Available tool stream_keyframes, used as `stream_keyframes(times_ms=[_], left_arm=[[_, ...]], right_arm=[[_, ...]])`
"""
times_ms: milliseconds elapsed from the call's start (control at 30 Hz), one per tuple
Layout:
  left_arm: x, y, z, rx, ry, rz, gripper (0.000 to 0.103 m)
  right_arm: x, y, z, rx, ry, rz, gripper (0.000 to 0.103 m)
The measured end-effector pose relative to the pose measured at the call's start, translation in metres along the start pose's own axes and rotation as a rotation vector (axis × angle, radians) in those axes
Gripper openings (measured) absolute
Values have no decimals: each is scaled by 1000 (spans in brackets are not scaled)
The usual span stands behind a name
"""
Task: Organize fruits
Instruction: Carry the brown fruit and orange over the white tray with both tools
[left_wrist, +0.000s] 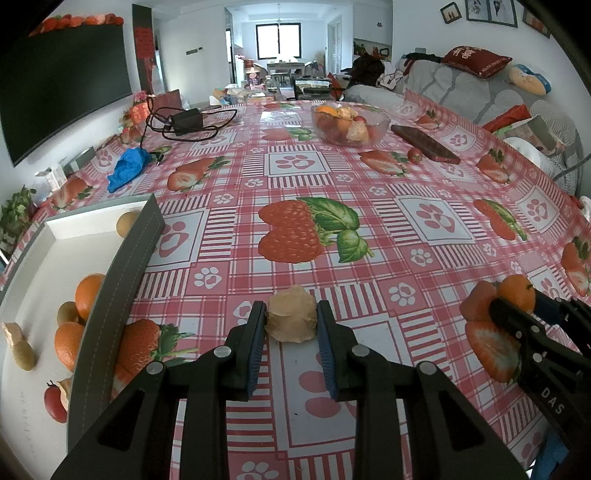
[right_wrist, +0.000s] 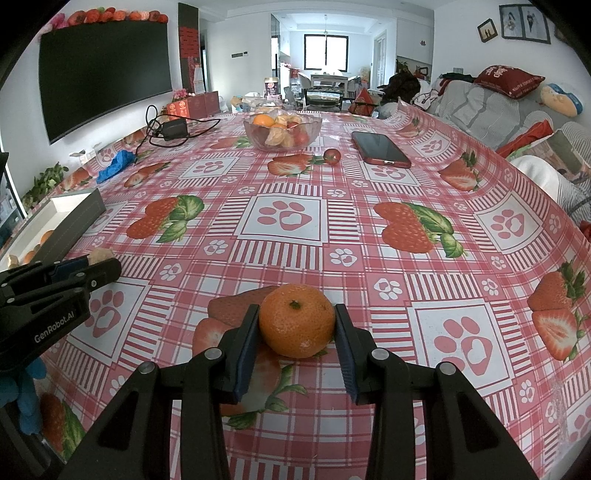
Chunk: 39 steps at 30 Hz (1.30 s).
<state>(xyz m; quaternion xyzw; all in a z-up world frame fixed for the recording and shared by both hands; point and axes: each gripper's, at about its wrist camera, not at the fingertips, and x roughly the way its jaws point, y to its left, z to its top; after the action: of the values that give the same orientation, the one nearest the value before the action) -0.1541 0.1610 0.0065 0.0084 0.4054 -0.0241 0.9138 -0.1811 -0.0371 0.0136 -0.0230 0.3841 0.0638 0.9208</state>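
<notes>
My left gripper (left_wrist: 291, 321) is shut on a pale tan husked fruit (left_wrist: 291, 319), held just above the strawberry-print tablecloth. The right gripper (right_wrist: 296, 326) is shut on an orange tangerine (right_wrist: 297, 319), stem upward. In the left wrist view the tangerine (left_wrist: 517, 292) and the right gripper (left_wrist: 517, 306) show at the right edge. A white tray (left_wrist: 40, 273) with a dark grey wall lies to the left; it holds tangerines (left_wrist: 88, 295), a kiwi (left_wrist: 67, 313), a cherry tomato (left_wrist: 54, 404) and husked fruits. A glass bowl (right_wrist: 282, 133) of mixed fruit stands far across the table.
A red phone (right_wrist: 380, 148) lies right of the bowl, with a loose cherry tomato (right_wrist: 332, 156) beside it. A black charger with cable (right_wrist: 173, 129) and a blue crumpled glove (right_wrist: 116, 164) sit at the far left. A sofa with cushions runs along the right.
</notes>
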Motion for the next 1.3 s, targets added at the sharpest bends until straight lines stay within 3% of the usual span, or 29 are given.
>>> stream_keyframes(times_ms=[200,433,800,1300], left_arm=[[-6,3,-1,-7,50,-23,29],[-25,18,-3,-68,87,-86,29],[-56,30,3,-63,46,-96,29],[-67,42,2,-72,40,-93,29]], right_arm=[[1,4,2,-25,16,-20,39],[-2,7,9,-32,109,2,39],[-21,12,20,38,130,50,39],[-22,33,21,24,150,64,39]])
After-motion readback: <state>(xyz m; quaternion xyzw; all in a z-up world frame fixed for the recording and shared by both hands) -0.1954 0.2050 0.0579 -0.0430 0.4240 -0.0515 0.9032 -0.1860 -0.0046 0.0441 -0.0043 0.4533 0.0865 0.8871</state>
